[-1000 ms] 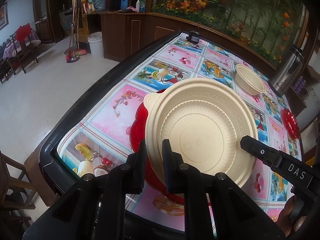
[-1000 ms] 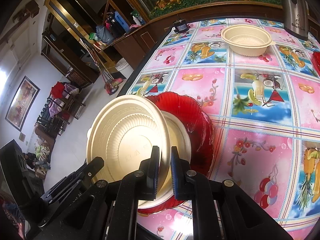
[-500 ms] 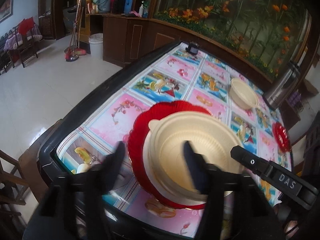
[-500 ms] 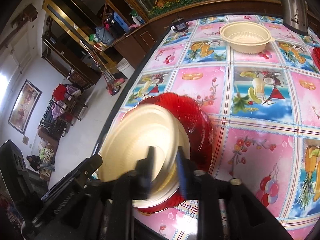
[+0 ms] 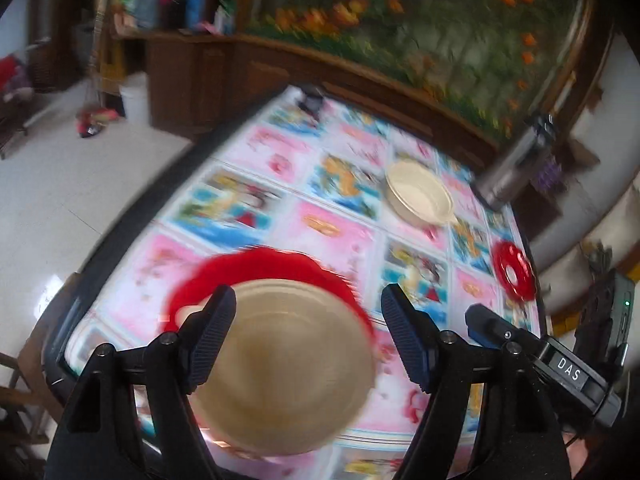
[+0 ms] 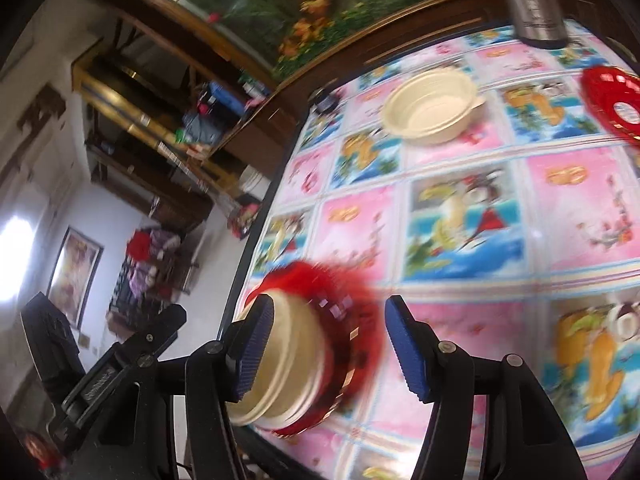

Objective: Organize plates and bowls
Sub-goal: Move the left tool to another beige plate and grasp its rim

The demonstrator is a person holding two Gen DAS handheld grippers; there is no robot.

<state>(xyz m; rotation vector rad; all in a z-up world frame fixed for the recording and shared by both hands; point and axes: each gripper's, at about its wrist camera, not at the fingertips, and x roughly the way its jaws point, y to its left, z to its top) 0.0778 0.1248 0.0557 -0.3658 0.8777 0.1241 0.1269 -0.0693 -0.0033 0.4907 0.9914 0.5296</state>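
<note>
A: Cream bowls (image 5: 280, 376), nested, sitting in red plate (image 5: 256, 268) at near corner of bench (image 5: 340, 232). Second cream bowl (image 5: 418, 194) far side, near steel flask (image 5: 516, 168). Small red basket (image 5: 514, 276) at right edge.

B: Handling?

A: Look like thin moulded plastic: light, a bit flexy, slick rim. Best pinched on rim lip or tab, shallow bite, no hard squeeze. Red plate looks glassy: probably heavier and chip-prone, better kept flat. Stack close to bench edge, so a sideways nudge could tip it off.

B: Hand-held gripper state?

A: Left hand-held gripper (image 5: 308, 340) wide apart, holding nothing, fingers either side of stack but clear of it. Right hand-held gripper (image 6: 328, 348) also spread wide, empty; left pad (image 6: 256, 348) overlaps cream rim in view, contact not confirmable through blur.

B: Change versus a second ago?

A: Then both clamped on rim of one cream bowl, held tilted above stack. Now bowl down, nested flat in stack, both released. Both views pulled back and heavily motion-blurred. Far bowl, flask, basket unchanged.

B: Next?

A: Probably far cream bowl, rim grip.
</note>
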